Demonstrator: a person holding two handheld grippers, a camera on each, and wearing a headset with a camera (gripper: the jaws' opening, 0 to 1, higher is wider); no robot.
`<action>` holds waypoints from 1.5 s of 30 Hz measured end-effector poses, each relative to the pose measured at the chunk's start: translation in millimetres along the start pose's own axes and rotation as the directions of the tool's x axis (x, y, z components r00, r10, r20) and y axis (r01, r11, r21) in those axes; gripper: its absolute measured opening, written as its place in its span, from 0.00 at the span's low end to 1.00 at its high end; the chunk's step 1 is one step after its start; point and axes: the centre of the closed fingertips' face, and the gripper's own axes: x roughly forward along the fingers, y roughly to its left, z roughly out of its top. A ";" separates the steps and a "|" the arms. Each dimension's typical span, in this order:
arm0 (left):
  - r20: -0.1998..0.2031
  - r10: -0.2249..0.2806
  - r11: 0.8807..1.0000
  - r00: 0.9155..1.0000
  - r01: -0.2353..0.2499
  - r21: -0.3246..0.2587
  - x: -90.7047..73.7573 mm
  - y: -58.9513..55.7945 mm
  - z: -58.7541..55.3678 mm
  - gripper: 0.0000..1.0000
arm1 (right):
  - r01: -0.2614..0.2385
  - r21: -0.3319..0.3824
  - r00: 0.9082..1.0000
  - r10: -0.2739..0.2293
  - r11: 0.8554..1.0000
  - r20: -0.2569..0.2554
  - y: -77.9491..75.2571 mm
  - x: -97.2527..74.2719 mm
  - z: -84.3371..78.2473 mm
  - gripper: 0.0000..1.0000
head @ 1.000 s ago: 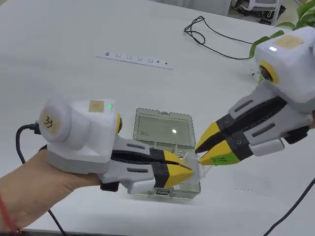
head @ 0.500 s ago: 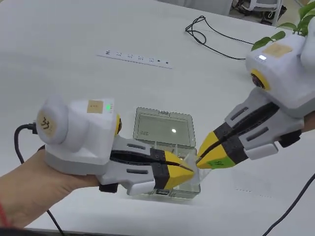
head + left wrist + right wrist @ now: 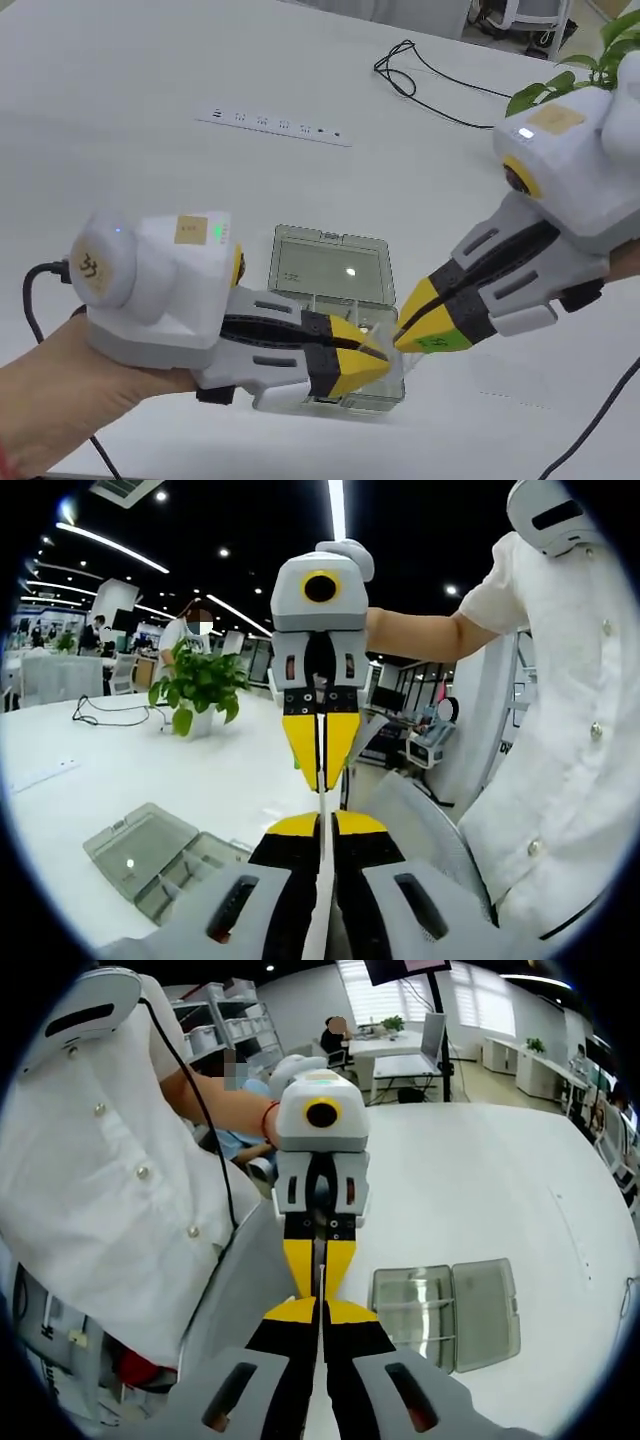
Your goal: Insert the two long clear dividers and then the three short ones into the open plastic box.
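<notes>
The open clear plastic box lies on the white table with its lid flat behind the base; thin clear partitions show inside the base. My left gripper and right gripper meet tip to tip above the base's near right corner. Both are shut on one thin clear divider, held edge-on between them. In the left gripper view the divider runs from my left gripper up into the right gripper. The right gripper view has the right gripper facing the left gripper.
A white power strip lies at the back, with a black cable and a potted plant at the far right. The box sits low left in the left gripper view. A person's white shirt is close.
The right gripper has come slightly lower and to the left, and the left gripper has sunk a little. Their tips stay together on the divider over the box.
</notes>
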 end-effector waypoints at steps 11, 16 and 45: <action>-0.006 0.038 0.999 0.999 -0.038 -0.015 -6.5 5.1 -5.2 0.12 | 0.016 -0.004 1.000 -0.016 1.000 0.004 -1.7 0.9 3.2 0.02; -0.012 0.064 0.998 0.998 -0.065 -0.016 -12.0 9.5 -8.7 0.16 | 0.030 -0.008 1.000 -0.030 1.000 0.006 -3.8 1.1 5.1 0.02; -0.084 0.217 0.976 0.972 -0.218 0.004 -50.4 43.0 -43.9 0.70 | 0.151 -0.005 0.989 -0.151 0.989 0.008 -42.1 7.0 12.5 0.02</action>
